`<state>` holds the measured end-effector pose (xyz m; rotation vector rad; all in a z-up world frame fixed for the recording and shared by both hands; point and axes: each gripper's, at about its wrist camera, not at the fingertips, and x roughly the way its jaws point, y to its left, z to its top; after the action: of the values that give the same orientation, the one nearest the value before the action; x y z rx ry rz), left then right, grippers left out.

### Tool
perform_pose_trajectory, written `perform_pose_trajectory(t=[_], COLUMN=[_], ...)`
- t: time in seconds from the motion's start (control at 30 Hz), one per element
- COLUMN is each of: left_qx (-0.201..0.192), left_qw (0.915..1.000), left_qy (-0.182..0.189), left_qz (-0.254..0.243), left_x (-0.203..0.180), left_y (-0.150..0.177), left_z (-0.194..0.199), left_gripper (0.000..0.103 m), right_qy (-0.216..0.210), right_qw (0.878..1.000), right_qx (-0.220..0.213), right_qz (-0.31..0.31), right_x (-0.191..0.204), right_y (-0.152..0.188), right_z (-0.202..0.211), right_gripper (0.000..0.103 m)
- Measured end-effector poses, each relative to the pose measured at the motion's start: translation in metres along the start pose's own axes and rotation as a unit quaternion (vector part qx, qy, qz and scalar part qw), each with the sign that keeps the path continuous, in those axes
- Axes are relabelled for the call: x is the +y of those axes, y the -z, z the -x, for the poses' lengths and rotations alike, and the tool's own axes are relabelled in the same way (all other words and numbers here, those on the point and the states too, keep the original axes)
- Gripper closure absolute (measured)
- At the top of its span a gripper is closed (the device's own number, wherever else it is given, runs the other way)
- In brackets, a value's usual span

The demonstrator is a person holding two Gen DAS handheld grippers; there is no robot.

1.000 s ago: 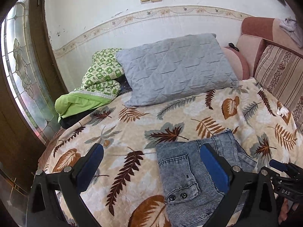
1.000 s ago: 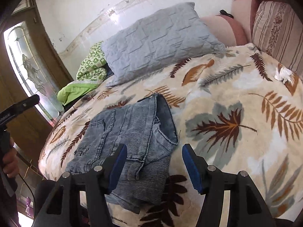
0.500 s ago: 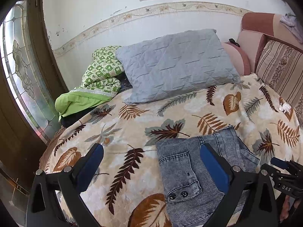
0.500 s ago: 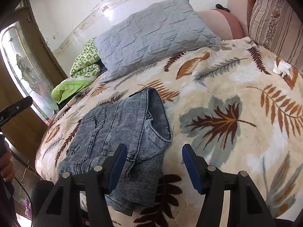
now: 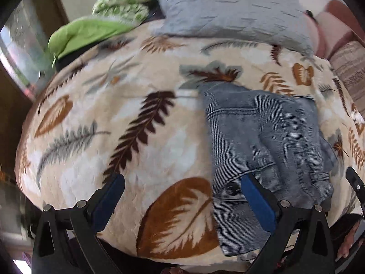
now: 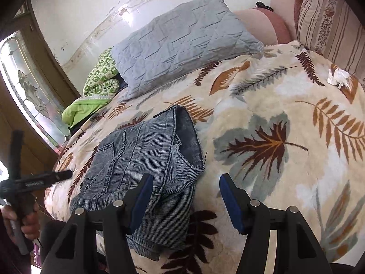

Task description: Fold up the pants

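I see the denim pants [image 6: 146, 166] lying folded on the leaf-print bed [image 6: 285, 118], below the grey pillow [image 6: 182, 41]. My left gripper [image 5: 182, 196] hangs jaws spread, its right finger over the waistband (buttons just beside it); my right gripper [image 6: 186, 196] jaws spread, empty, at the pants' near edge.

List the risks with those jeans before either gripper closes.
1. The jeans hang over the bed's near edge; a pull that way might slide them off the leaf-print blanket.
2. They lie bunched in layers, so the open left gripper may pinch only one layer.
3. The open right gripper could catch blanket along with denim.
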<state>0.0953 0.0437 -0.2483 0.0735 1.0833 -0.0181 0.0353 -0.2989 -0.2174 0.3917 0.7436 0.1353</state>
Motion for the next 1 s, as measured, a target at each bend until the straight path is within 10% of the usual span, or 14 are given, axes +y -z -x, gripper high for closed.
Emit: perform_pose_trajectory(t=[0.53, 0.77, 1.0], left_qx=[-0.020, 0.019, -0.006], left_qw=[0.9944, 0.9976, 0.9969], left_qy=[-0.015, 0.049, 0.011], left_qz=[-0.103, -0.045, -0.078], left_x=[-0.057, -0.028, -0.046], left_y=[0.013, 0.021, 0.017], left_z=[-0.006, -0.036, -0.014], left_gripper=[0.001, 0.000, 0.000], right_qy=[-0.002, 0.005, 0.007], right_qw=[1.000, 1.000, 1.000], right_qx=[0.004, 0.022, 0.024], right_qz=[-0.010, -0.002, 0.001], right_x=[-0.006, -0.003, -0.002], right_y=[-0.001, 0.001, 0.002], right_z=[-0.004, -0.014, -0.016], right_gripper=[0.039, 0.039, 0.039])
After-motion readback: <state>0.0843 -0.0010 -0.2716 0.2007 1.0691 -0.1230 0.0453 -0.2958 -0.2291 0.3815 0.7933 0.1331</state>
